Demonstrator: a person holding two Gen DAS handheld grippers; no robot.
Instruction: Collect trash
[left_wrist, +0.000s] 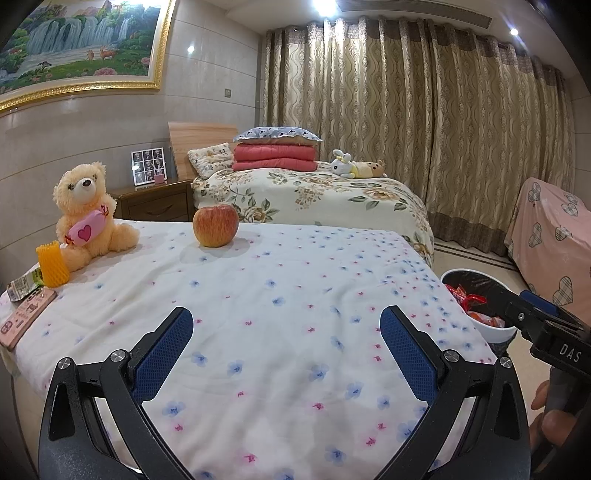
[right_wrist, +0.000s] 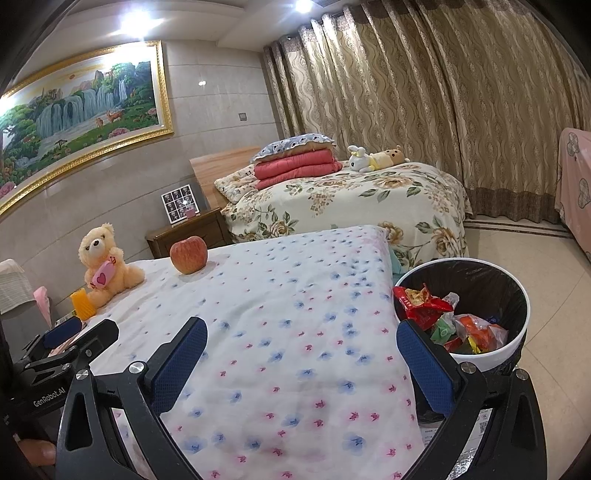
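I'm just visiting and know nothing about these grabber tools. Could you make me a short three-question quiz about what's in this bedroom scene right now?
1. True or false: the apple sits in the bin.
2. Which stands right beside the teddy bear? A) an orange foam net sleeve B) a red blanket C) a plush rabbit
3. Fill in: both the left gripper and the right gripper are ____ and hold nothing.

Key:
1. False; it rests on the flowered sheet.
2. A, the orange foam net sleeve.
3. Open.
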